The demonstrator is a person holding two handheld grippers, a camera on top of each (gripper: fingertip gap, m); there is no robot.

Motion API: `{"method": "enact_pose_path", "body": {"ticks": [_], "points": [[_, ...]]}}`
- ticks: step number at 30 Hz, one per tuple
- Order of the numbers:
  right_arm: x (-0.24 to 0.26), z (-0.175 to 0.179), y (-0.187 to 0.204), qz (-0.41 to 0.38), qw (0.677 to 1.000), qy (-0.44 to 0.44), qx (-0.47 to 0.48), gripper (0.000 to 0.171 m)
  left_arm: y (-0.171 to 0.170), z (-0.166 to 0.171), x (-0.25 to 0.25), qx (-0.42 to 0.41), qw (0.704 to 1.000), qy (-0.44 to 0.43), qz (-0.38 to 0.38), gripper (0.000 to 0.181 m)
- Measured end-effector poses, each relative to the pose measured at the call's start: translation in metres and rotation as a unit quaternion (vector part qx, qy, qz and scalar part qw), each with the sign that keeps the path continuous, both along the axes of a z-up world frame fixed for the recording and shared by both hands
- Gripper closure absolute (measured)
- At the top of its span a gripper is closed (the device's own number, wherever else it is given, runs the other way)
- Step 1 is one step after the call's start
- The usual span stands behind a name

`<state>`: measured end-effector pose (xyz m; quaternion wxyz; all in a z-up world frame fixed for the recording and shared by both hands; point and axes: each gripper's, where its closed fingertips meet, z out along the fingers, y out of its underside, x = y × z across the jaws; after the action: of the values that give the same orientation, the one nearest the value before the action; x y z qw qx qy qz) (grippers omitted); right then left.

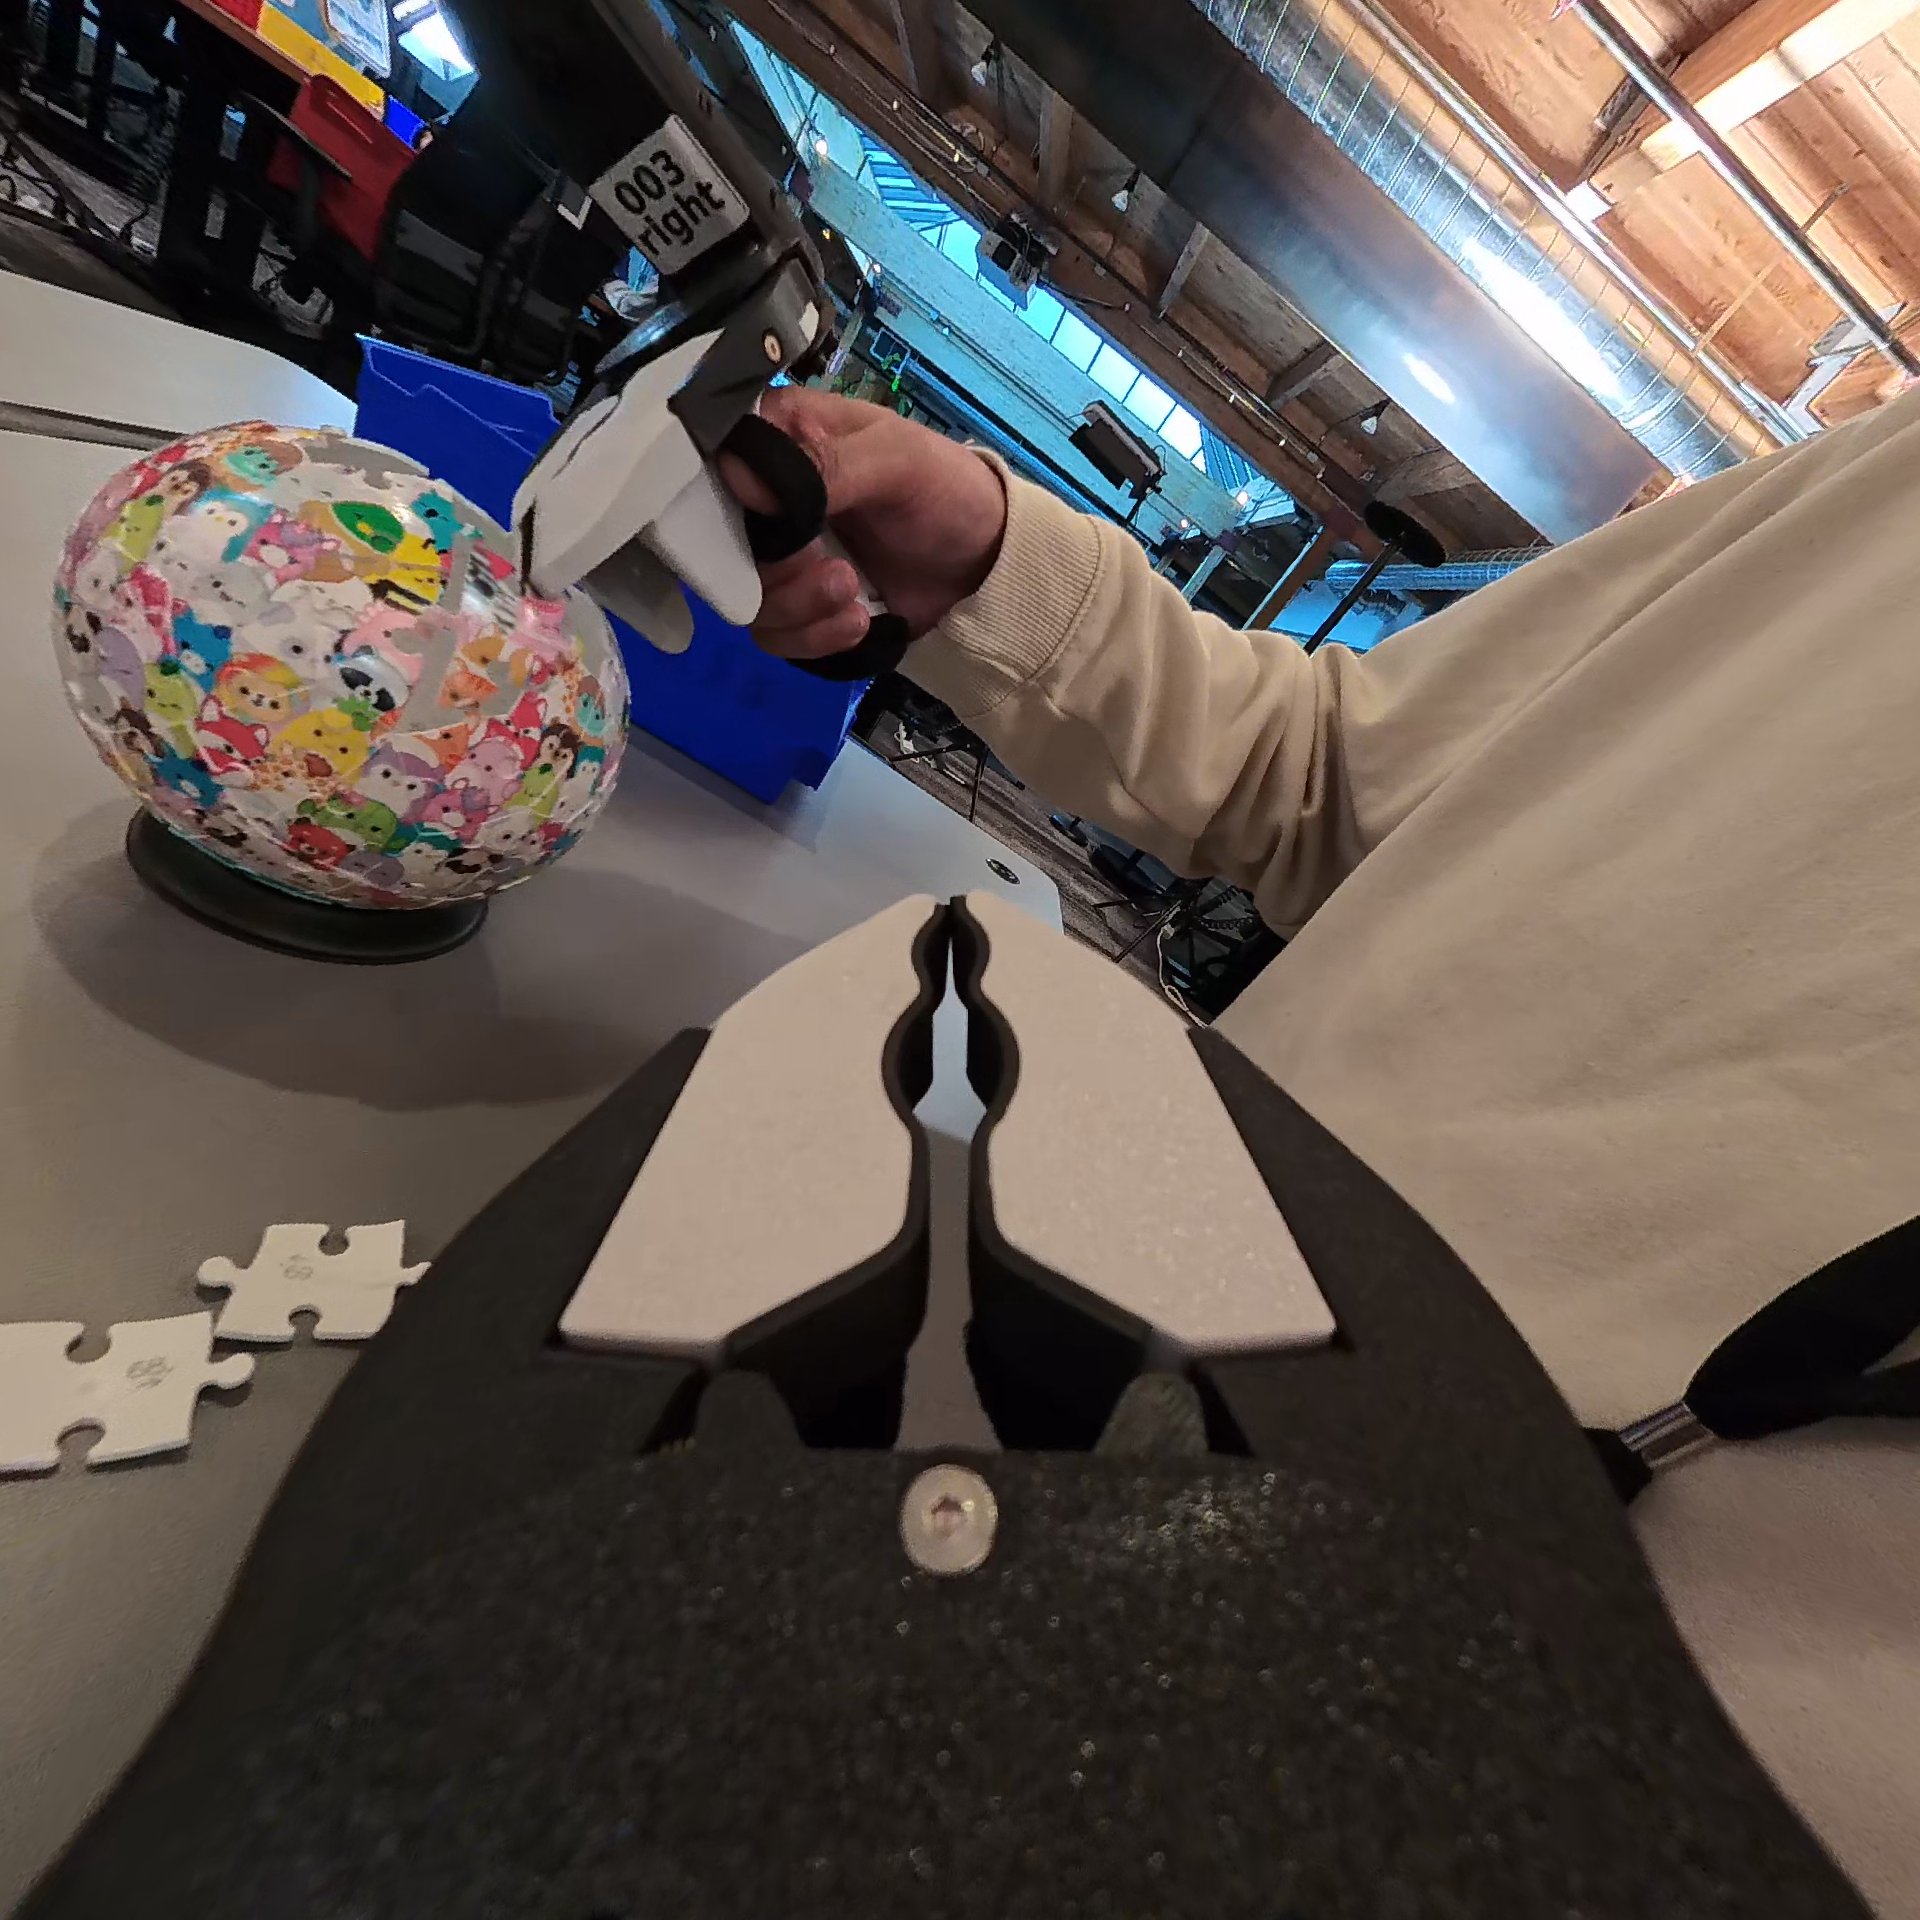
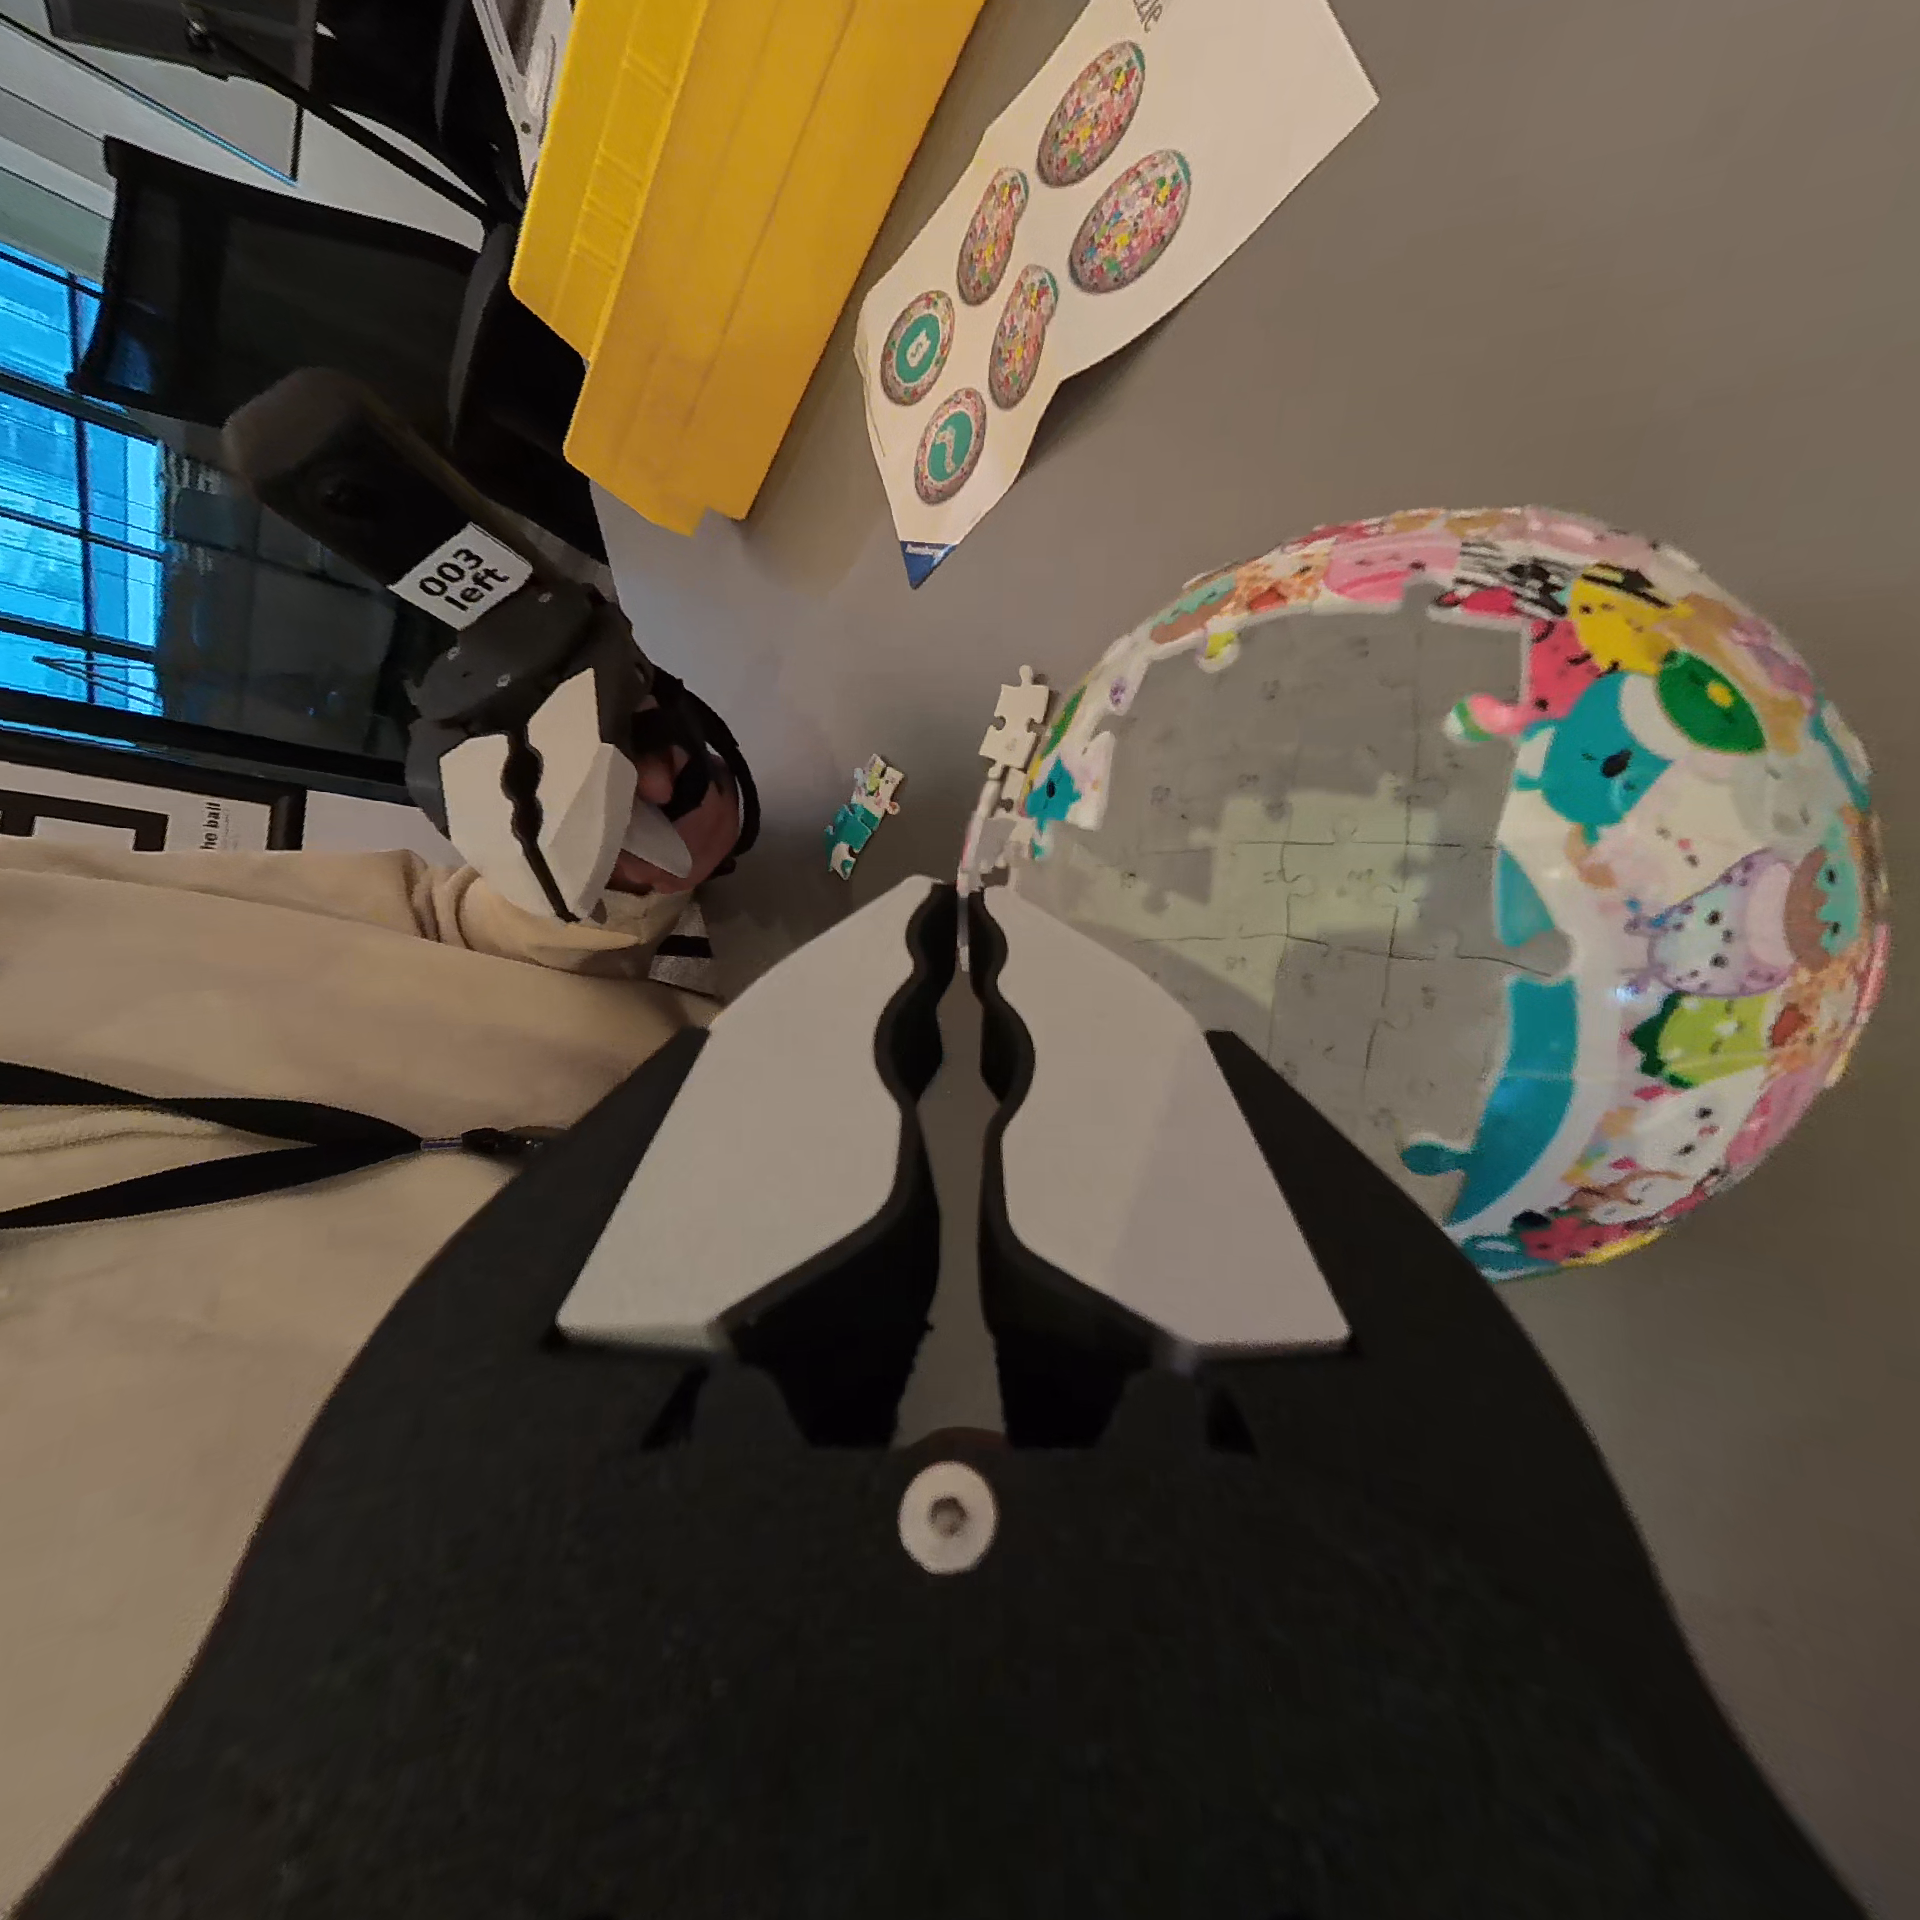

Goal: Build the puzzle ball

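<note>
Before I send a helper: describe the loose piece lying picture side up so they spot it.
Start at the colourful puzzle ball on the grey table. Beside its open side lies a loose piece. It alone shows teal print; neighbouring pieces are plain white.

Bright overhead light, glare off the ceiling duct (image 1: 1455, 301), soft shadow under my puzzle ball (image 1: 338, 665), fisheye bends the edges, close gripper bodies slightly soft.

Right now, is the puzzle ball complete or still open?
Still open: the puzzle ball has a large gap at its top, showing the pieces' grey backs inside.
</note>
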<state>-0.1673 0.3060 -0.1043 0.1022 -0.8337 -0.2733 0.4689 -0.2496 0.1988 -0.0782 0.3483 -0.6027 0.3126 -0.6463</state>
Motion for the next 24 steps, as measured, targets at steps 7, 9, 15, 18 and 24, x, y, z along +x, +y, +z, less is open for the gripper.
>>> {"method": "enact_pose_path", "body": {"ticks": [7, 9, 15, 18, 24], "points": [[-0.001, -0.003, 0.001, 0.005, 1.000, -0.016, 0.008, 0.169, 0.000, -0.001, 0.000, 0.002, 1.000, 0.003, 0.001, 0.181], [-0.002, -0.004, 0.002, 0.003, 1.000, -0.019, 0.012, 0.169, 0.000, -0.001, 0.001, 0.002, 1.000, 0.003, 0.001, 0.181], [-0.003, -0.005, 0.002, 0.002, 0.999, -0.030, 0.025, 0.169, 0.002, -0.002, 0.000, 0.002, 1.000, 0.006, 0.007, 0.181], [-0.003, -0.006, 0.002, 0.003, 0.999, -0.037, 0.030, 0.169, 0.005, -0.005, 0.000, 0.003, 1.000, 0.014, 0.018, 0.181], [-0.001, -0.007, 0.001, -0.002, 0.998, -0.050, 0.035, 0.169, 0.010, -0.011, 0.003, 0.008, 0.999, 0.036, 0.037, 0.181]]}}
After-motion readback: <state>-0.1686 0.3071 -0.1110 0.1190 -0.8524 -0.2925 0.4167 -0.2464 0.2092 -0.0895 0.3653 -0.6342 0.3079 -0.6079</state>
